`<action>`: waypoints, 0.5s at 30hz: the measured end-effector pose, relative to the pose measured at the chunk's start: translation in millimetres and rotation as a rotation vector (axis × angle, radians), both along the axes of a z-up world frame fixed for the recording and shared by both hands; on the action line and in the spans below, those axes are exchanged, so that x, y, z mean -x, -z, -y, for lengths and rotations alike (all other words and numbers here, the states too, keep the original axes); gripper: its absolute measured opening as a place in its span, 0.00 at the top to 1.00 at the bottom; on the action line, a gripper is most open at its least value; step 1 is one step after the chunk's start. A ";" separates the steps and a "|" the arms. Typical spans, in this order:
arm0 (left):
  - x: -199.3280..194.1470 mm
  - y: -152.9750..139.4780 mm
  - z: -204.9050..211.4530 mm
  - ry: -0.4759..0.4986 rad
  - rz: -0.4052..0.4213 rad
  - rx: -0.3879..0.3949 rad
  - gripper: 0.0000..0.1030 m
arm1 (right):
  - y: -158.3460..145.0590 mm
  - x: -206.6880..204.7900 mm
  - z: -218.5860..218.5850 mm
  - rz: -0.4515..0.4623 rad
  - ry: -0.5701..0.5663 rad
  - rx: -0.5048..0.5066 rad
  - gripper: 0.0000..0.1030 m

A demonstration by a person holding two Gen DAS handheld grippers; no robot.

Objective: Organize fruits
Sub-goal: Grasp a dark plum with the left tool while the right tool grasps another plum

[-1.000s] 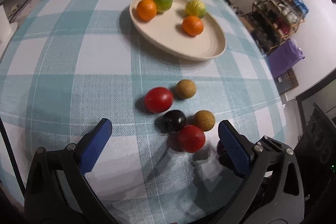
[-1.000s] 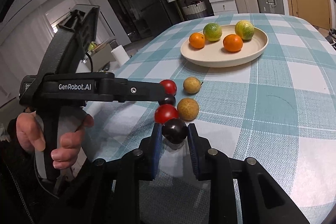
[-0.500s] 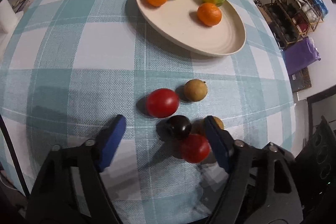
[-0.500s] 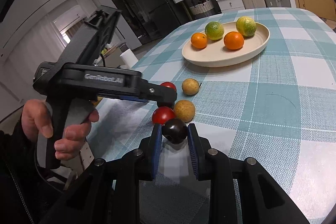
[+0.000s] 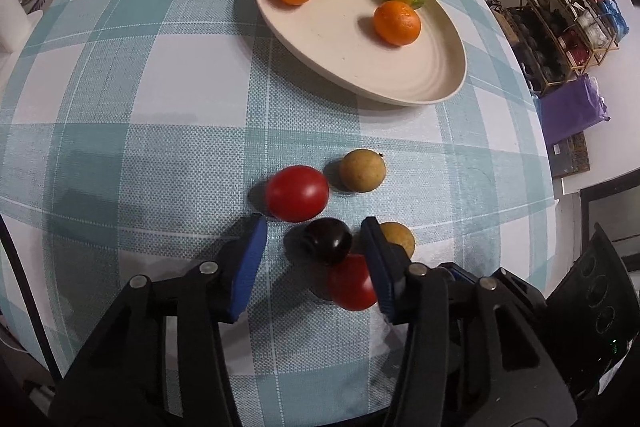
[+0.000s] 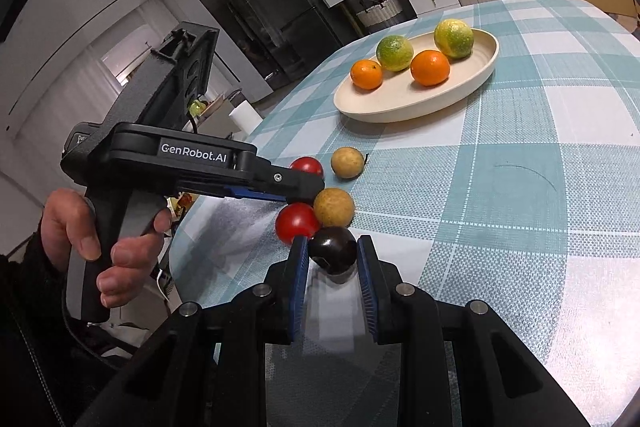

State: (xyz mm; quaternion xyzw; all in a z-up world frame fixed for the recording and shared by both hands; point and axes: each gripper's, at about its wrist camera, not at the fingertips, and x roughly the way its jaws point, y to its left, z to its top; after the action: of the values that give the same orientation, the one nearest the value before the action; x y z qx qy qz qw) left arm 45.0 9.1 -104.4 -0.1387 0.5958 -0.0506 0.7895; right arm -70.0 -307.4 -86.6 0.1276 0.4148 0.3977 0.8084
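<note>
The left gripper has just been closing: its blue fingers, spread wide a second ago, are now standing much nearer together with the dark plum and the near red tomato between them, the pads not yet pressing either fruit. The right gripper is staying as before, its fingers pinching a second dark plum at the tips, just above the checked counter.

The near counter edge is curving close behind the left fingers, while a broad bare stretch of cloth is lying between the loose fruit and the cream plate, which is sitting well apart toward the far side with two oranges and two green citrus on it.

The far red tomato is lying just beyond the left fingertip, a brown fruit beside it, and another brown fruit is peeking out behind the right-side finger.
</note>
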 end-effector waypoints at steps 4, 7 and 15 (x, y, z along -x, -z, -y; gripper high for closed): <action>2.6 -0.3 1.9 0.012 -0.004 0.021 0.77 | 1.0 -0.2 0.7 -0.004 0.001 -0.003 0.76; 4.4 -0.1 2.9 0.009 -0.004 0.022 0.77 | 0.9 -0.2 0.3 -0.003 0.002 -0.001 0.76; 9.8 -3.6 3.2 0.013 0.008 0.053 0.78 | 0.7 0.2 2.7 0.001 0.017 -0.005 0.76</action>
State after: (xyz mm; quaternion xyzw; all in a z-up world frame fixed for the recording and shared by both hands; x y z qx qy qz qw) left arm 35.2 5.9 -100.8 -0.1553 0.5920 -0.0722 0.7876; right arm -70.3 -310.1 -87.3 0.1330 0.4122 0.3919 0.8117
